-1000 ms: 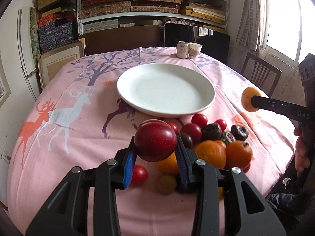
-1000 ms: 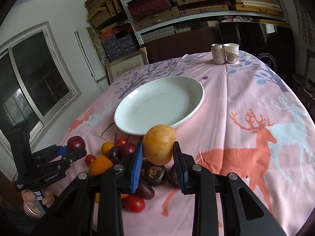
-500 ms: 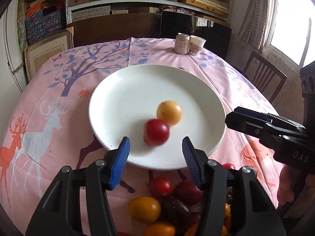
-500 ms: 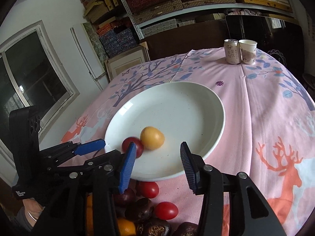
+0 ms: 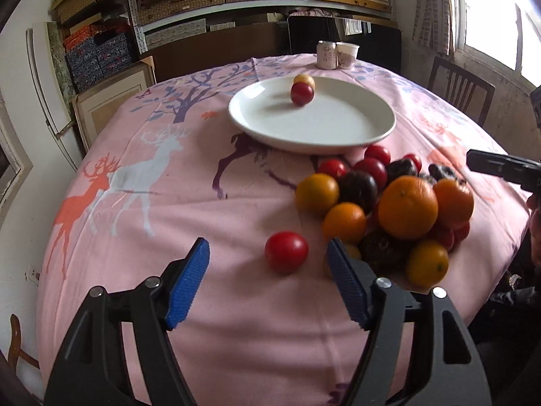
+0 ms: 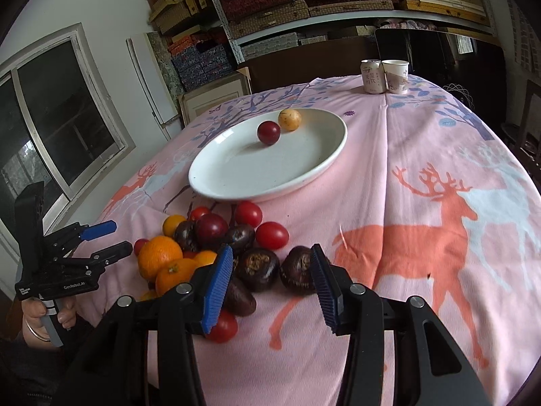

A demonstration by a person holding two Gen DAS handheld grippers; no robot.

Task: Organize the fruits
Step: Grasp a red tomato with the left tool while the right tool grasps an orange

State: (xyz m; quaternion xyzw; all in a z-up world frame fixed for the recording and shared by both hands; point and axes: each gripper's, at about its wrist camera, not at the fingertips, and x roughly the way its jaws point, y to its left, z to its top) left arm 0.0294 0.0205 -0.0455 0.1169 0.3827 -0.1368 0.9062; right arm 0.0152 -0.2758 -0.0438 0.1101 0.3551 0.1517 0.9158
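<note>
A white plate (image 5: 338,125) (image 6: 304,169) lies mid-table with a red plum (image 5: 302,93) (image 6: 268,132) and a yellow fruit (image 5: 304,81) (image 6: 289,119) at its far side. A fruit pile (image 5: 389,199) (image 6: 209,247) of oranges, tomatoes and dark fruits lies on the pink cloth in front of it. My left gripper (image 5: 267,280) is open and empty, just behind a lone red tomato (image 5: 286,251). My right gripper (image 6: 270,287) is open and empty, over two dark fruits (image 6: 258,269) at the pile's near edge.
A can (image 6: 372,76) and a paper cup (image 6: 395,76) stand at the table's far edge. Shelves of boxes line the back wall. A wooden chair (image 5: 456,91) stands at the right. The round table drops off close to the pile.
Both grippers released their fruits onto the plate, then pulled back from it to the near side by the pile. The two fruits rolled to the plate's far side.
</note>
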